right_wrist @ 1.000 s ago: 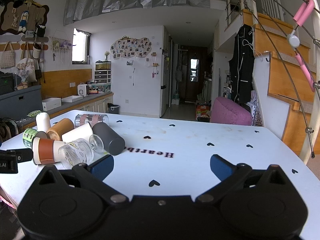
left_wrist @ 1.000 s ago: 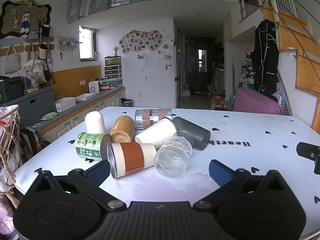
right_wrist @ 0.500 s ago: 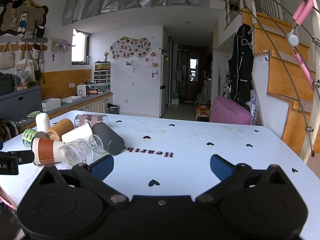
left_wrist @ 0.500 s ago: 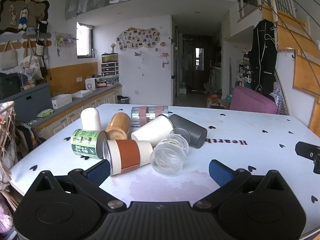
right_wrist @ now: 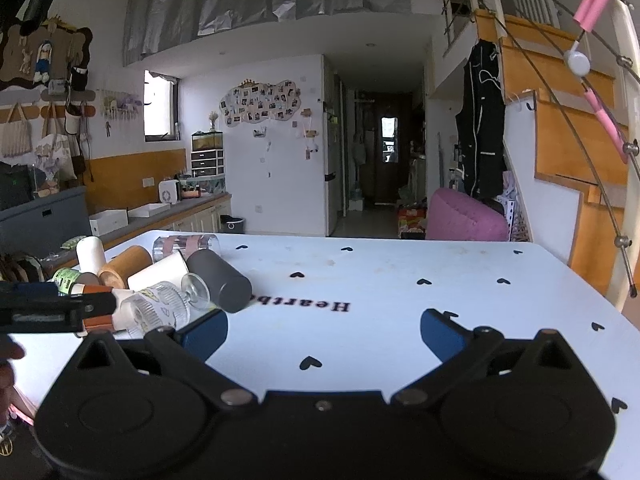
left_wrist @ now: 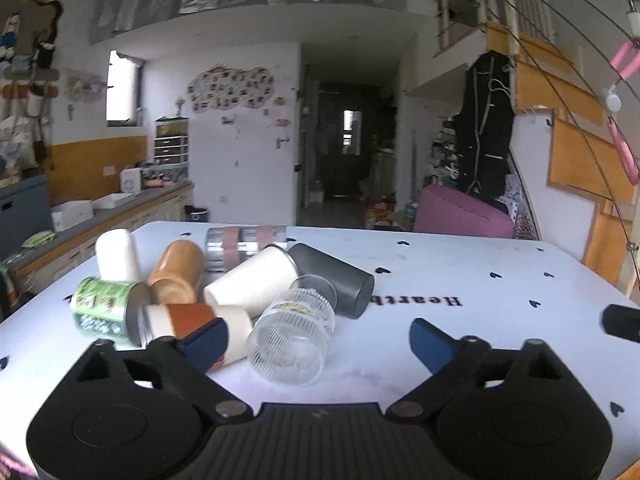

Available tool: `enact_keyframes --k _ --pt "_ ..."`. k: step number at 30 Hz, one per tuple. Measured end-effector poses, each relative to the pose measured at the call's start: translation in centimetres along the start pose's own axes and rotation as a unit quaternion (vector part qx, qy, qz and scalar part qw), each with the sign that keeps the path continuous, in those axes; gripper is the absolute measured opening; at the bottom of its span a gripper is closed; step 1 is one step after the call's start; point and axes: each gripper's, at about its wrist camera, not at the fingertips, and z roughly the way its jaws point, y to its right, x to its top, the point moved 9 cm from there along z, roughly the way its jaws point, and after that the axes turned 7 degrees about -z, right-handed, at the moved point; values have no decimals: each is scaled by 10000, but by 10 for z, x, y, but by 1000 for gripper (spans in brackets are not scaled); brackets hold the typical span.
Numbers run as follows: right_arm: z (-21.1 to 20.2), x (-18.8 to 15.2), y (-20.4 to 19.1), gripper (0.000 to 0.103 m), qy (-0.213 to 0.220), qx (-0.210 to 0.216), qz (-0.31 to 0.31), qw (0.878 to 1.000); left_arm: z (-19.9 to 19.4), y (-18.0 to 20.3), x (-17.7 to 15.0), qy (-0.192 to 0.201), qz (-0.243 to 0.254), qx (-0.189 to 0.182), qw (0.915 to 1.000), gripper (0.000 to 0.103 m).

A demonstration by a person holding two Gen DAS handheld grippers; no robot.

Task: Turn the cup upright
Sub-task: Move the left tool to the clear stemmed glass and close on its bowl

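Observation:
Several cups lie in a heap on the white table (left_wrist: 460, 272). A ribbed clear glass (left_wrist: 292, 332) lies on its side nearest me, mouth toward the camera. Beside it lie a white cup with a brown sleeve (left_wrist: 192, 320), a green can (left_wrist: 106, 308), a cream cup (left_wrist: 252, 280), a dark grey cup (left_wrist: 336, 280), a wooden cup (left_wrist: 176, 272) and a clear tumbler with pink bands (left_wrist: 244, 240). A white cup (left_wrist: 116, 254) stands inverted. My left gripper (left_wrist: 316, 338) is open, its fingers either side of the glass. My right gripper (right_wrist: 324, 330) is open over bare table, right of the heap (right_wrist: 160, 280).
The table's left edge (left_wrist: 24, 312) is close to the heap. A counter (left_wrist: 100, 216) runs along the left wall. A pink seat (left_wrist: 460, 216) and a staircase (left_wrist: 580, 152) lie beyond the table. The left gripper shows at the left of the right wrist view (right_wrist: 52, 308).
My left gripper has moved forward and right toward the heap; the ribbed glass now sits between its open fingers. The right gripper has hardly moved.

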Motion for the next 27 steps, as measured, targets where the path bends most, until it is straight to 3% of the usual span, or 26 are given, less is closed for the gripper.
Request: enact_keyframes --k 5,11,21,27 --pt "0 -2 4 103 -14 15 80 10000 39 -10 -3 -176 65 -193 9996 78" --pt "2 -6 6 103 -23 45 110 9999 69 -12 -4 -366 244 -195 9988 78" --pt "1 -7 5 103 -10 81 100 9999 90 -11 -18 -566 779 251 9950 77" --pt "1 -7 4 103 -14 83 83 9999 97 -15 -21 -607 969 446 9924 71"
